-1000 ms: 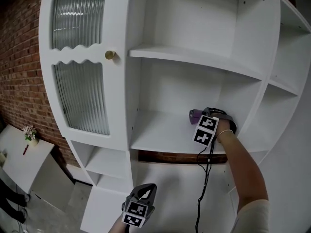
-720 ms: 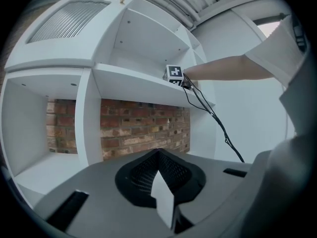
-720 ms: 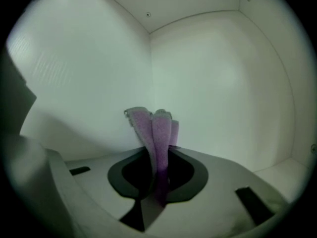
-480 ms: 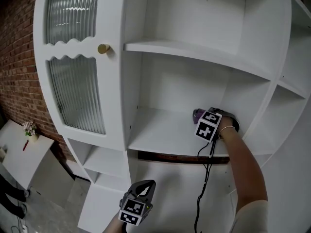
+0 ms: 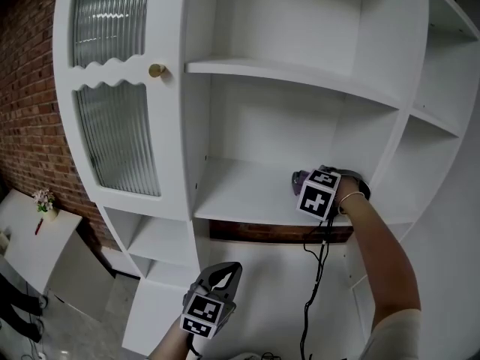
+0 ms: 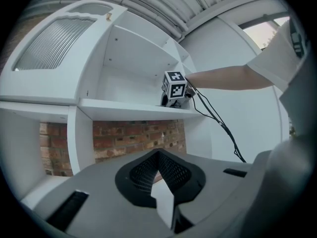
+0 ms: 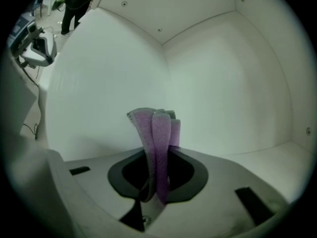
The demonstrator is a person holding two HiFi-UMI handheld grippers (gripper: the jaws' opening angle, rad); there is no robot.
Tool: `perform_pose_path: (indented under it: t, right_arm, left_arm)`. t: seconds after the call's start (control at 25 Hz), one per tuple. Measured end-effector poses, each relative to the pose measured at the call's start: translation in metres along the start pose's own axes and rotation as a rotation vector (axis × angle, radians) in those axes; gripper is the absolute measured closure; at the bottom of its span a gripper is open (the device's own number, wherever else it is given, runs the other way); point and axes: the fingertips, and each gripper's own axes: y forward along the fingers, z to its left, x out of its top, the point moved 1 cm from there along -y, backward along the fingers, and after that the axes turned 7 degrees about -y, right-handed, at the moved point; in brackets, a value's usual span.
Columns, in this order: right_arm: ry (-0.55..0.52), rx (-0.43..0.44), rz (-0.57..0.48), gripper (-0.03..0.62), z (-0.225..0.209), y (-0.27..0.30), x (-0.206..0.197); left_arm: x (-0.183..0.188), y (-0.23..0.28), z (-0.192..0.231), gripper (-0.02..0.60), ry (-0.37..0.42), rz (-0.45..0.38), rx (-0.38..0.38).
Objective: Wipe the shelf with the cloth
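A folded purple cloth is pinched between the jaws of my right gripper. In the head view the right gripper rests on the middle shelf of a white cabinet, near its right rear corner, with the cloth showing at its left. The left gripper view shows the right gripper's marker cube on that shelf. My left gripper hangs low in front of the cabinet, jaws together and holding nothing.
A ribbed glass door with a brass knob stands to the left of the open shelves. An upper shelf hangs above. A black cable runs down from the right gripper. Brick wall is at left.
The right gripper with the cloth has shifted slightly left along the shelf. The left gripper stayed low, barely moving.
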Motion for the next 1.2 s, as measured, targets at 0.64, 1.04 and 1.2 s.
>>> perform_pose_path:
  t: [0.64,1.04,1.2]
  right_arm:
    - [0.010,-0.016,-0.069,0.517,0.084,-0.096,-0.010]
    - [0.185,-0.006,-0.158,0.519,0.140,-0.126,-0.013]
    - [0.363,-0.031,-0.292,0.519,0.168,-0.125,0.001]
  left_arm:
    - [0.025,-0.013,-0.031,0.568,0.048,-0.050,-0.104]
    - [0.028,-0.030,-0.040,0.568,0.052,-0.080,-0.147]
    - [0.027,-0.039,-0.035,0.568,0.041,-0.081,-0.140]
